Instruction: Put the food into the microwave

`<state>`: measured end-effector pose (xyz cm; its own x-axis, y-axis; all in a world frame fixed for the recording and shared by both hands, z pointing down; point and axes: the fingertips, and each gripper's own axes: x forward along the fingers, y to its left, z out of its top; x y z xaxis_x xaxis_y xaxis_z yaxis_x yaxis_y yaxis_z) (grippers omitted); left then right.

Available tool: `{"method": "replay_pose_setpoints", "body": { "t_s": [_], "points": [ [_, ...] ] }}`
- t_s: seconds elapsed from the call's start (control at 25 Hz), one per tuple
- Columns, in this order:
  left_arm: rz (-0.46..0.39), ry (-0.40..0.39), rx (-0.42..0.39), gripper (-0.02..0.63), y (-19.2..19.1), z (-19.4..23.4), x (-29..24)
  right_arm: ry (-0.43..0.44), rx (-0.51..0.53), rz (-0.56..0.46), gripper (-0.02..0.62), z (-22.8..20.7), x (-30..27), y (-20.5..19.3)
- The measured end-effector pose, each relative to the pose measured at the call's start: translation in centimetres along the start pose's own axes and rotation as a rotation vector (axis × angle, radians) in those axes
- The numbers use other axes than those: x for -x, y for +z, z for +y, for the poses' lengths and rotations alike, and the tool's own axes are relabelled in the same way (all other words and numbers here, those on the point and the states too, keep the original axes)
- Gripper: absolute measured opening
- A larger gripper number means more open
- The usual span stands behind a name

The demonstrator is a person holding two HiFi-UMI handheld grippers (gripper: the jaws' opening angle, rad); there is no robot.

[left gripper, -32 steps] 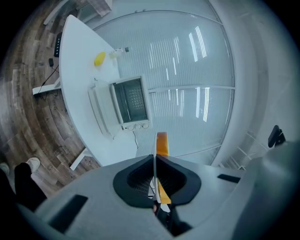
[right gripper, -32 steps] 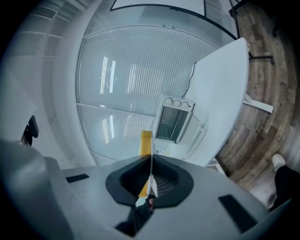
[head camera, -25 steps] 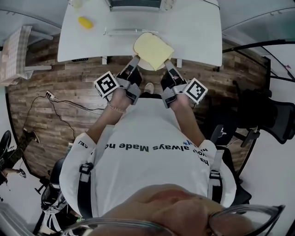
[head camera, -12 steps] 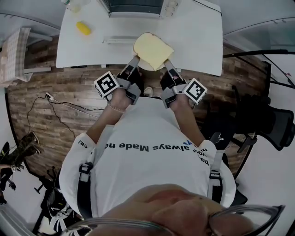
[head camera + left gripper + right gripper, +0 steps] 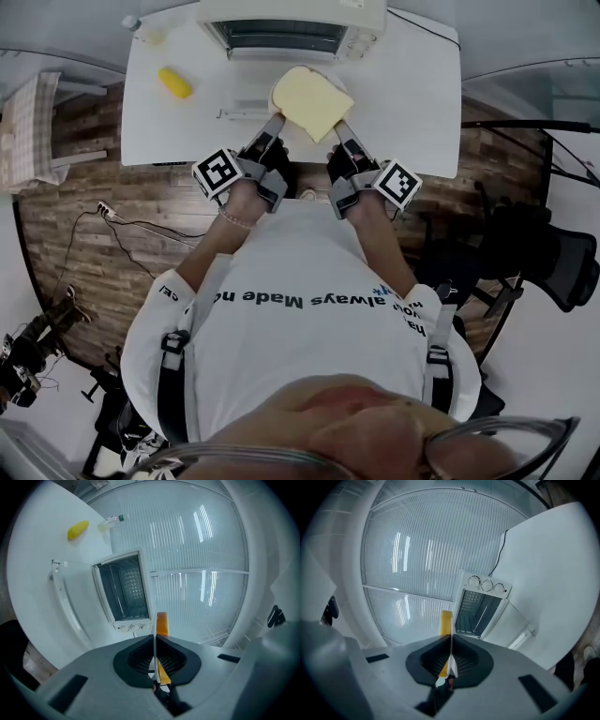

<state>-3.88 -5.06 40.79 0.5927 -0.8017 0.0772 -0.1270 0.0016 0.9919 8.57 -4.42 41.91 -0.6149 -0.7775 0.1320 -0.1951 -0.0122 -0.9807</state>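
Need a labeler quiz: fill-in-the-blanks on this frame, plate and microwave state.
The door of the microwave is ____.
The plate carrying the bread slice is clamped by ____ grippers, the left gripper and the right gripper.
The yellow food lies on the white ____.
Missing: open; both; table.

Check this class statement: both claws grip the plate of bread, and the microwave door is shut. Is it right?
No. The microwave door is open, folded down, as the left gripper view shows. The left claw and right claw do grip the plate of bread.
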Motion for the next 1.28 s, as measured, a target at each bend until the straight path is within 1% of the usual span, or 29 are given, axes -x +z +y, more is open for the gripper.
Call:
{"method": "replay_pose_setpoints", "body": {
  "t_s": [0.16,0.32,0.4,0.48,0.76,0.88,1.0,1.16,1.28],
  "points": [
    [0.019,-0.004,-0.005,0.018,3.9,0.3,-2.0,-0.010,-0.003,-0.009,0.020,0.3,-4.2,0.9],
    [0.040,0.016,-0.003,0.018,9.8,1.8,-4.8,-0.040,0.001,-0.014,0.020,0.0,-10.6,1.8],
    [0.047,0.013,-0.002,0.018,11.3,1.9,-5.5,-0.040,0.003,-0.026,0.020,0.3,-12.3,2.2],
    [0.052,-0.003,0.001,0.018,11.6,1.4,-5.7,-0.033,0.006,-0.038,0.020,0.8,-12.5,2.2],
    [0.066,-0.017,-0.010,0.018,12.4,-0.1,-6.2,-0.010,0.039,-0.049,0.020,2.3,-13.1,2.8],
    [0.061,-0.010,-0.009,0.018,12.4,0.2,-6.1,-0.015,0.034,-0.037,0.020,2.2,-13.1,2.7],
    [0.052,0.016,-0.006,0.018,12.4,0.8,-5.8,-0.019,0.028,-0.021,0.020,1.9,-13.2,2.7],
    [0.028,-0.001,0.006,0.018,11.8,0.3,-6.4,-0.019,0.024,-0.002,0.020,1.7,-13.0,3.2],
    [0.024,0.017,0.007,0.018,11.2,0.7,-6.5,-0.024,0.020,0.013,0.020,1.2,-12.8,3.6]
  ]
}}
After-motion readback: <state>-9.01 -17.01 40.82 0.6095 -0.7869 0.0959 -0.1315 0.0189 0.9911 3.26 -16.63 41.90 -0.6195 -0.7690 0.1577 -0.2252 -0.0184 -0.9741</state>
